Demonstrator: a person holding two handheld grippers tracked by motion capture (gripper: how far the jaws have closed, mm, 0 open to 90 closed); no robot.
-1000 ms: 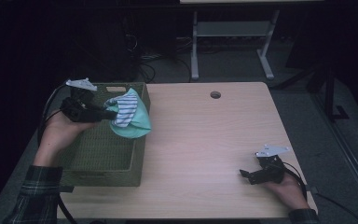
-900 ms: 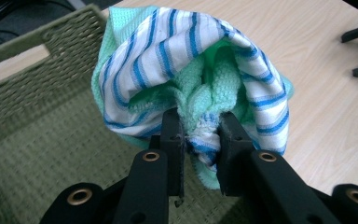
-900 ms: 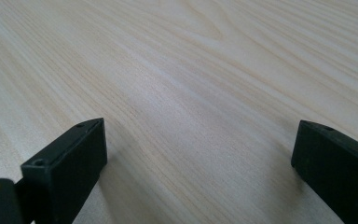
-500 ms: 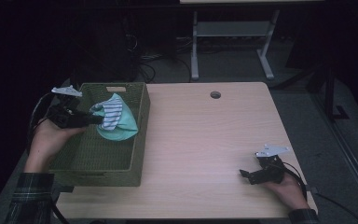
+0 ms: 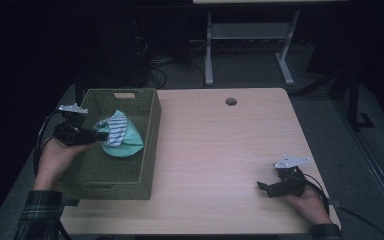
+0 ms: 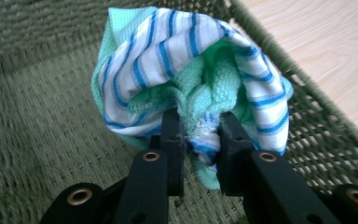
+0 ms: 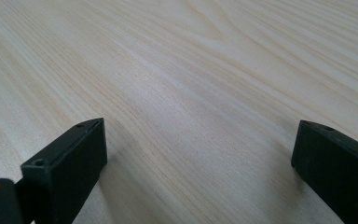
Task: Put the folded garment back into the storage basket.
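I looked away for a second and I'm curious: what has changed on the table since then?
The left tool, still clamped on the bundled striped cloth, carried it from above the basket's right rim leftward and down into the green basket. Nothing was let go. The right tool stayed open, resting on the table; the basket did not move.

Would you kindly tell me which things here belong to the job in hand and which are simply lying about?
In the job:
- striped cloth, clamped in the left claw
- green woven basket, with the cloth hanging inside it

Lying about:
- right claw, open and empty on the table
- cable hole in the table
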